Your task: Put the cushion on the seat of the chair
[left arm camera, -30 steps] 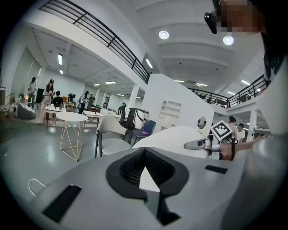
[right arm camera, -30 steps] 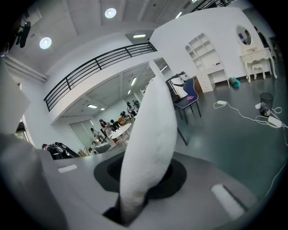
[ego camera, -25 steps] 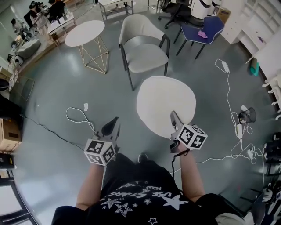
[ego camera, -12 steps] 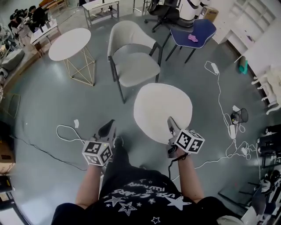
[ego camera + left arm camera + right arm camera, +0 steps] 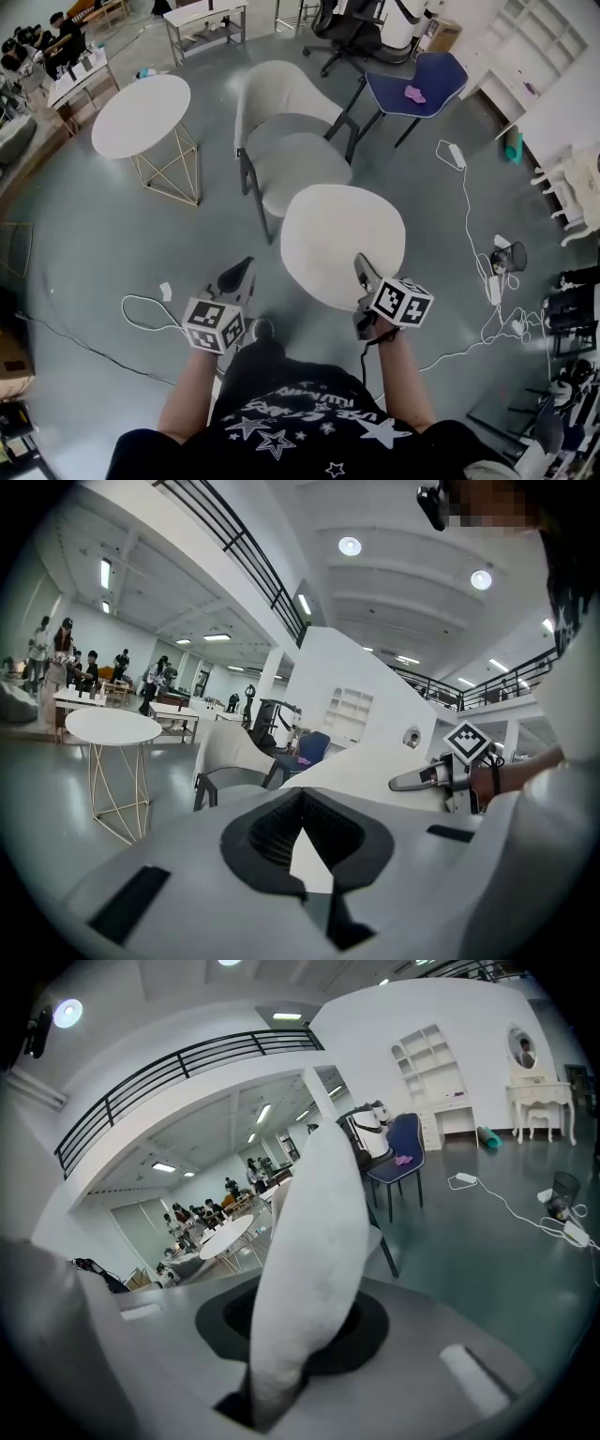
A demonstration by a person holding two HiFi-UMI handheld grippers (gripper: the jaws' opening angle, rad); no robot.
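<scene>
Closer now than a moment ago: the person has walked forward, and the cushion has come up to the grey chair, where earlier a strip of floor lay between them. The round white cushion is held out ahead, off the floor, and from the head view its far edge overlaps the front edge of the seat; it does not yet lie on it. Its near rim is pinched in the right gripper, whose jaws are clamped on the padding; the right gripper view shows the cushion rising edge-on out of them.

The left gripper hangs well apart to the cushion's left, jaws pressed together on nothing.

The chair's seat is bare, backrest on the far side, dark legs splayed. To its left stands a round white table on a wire frame, apart from the chair with open grey floor between. Behind and to the right a blue chair stands close, its legs near the grey chair's right arm. White cables trail over the floor well off to the right, and a cable loop lies just left of the left gripper
</scene>
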